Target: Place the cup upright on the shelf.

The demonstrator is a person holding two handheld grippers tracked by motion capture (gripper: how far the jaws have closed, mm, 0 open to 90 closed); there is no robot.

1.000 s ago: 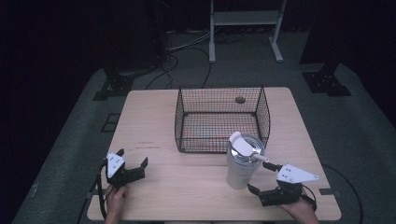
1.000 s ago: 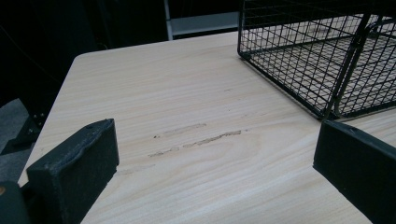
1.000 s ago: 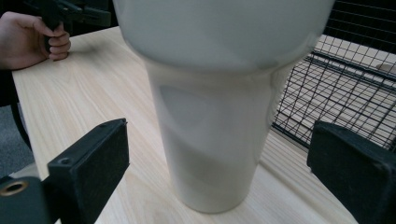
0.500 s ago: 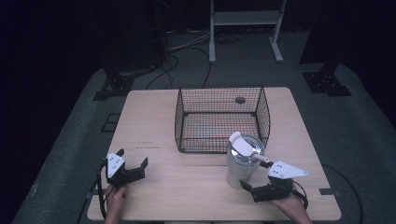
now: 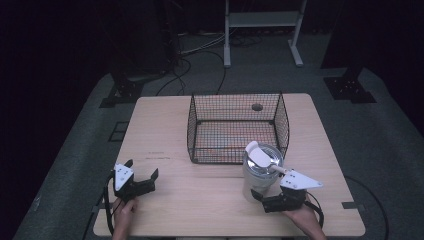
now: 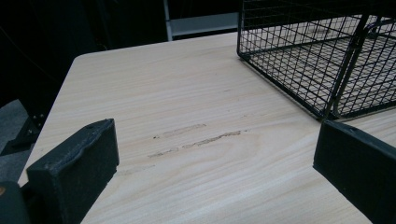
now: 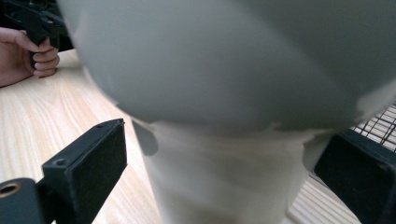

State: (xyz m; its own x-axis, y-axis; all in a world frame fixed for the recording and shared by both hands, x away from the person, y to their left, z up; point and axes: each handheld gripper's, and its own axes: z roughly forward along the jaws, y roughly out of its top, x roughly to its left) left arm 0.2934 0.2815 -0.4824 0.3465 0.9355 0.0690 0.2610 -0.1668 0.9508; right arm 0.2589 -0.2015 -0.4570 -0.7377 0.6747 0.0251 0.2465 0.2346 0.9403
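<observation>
Overhead, high view:
- Table: a light wooden table [image 5: 215, 200] carries a black wire basket [image 5: 237, 127] at its middle, toward the far edge.
- Tumbler: a pale tumbler [image 5: 260, 172] with a white lid stands upright just in front of the basket's near right corner, close to the wire.
- Right gripper: the right gripper [image 5: 262, 195] sits low at the tumbler's base, held by the person's right hand [image 5: 302, 217] at the near edge; its grey three-cornered plate lies beside the tumbler's lid.
- Left gripper: the left gripper [image 5: 142, 172] rests near the table's near left corner, well apart from basket and tumbler, with the left hand [image 5: 122, 207] behind it. Its jaws are spread and nothing is between them.

Left gripper view:
- Jaws: both black jaws stand wide apart over bare wood, gripping nothing.
- Tabletop: faint scuff marks [image 6: 198, 140] run across the grain between the jaws.
- Basket: the wire basket's corner [image 6: 327, 60] stands at upper right, just past the right-hand jaw.

Right gripper view:
- Tumbler: the tumbler's narrow lower body [image 7: 219, 177] stands between the jaws, its wider upper part looming blurred above.
- Jaws: spread on either side of the tumbler, with a gap visible beside the left-hand jaw; not clamped on it.
- Background: the other hand [image 7: 28, 53] grips its tool at upper left; basket wire [image 7: 380, 123] shows at the right edge.
</observation>
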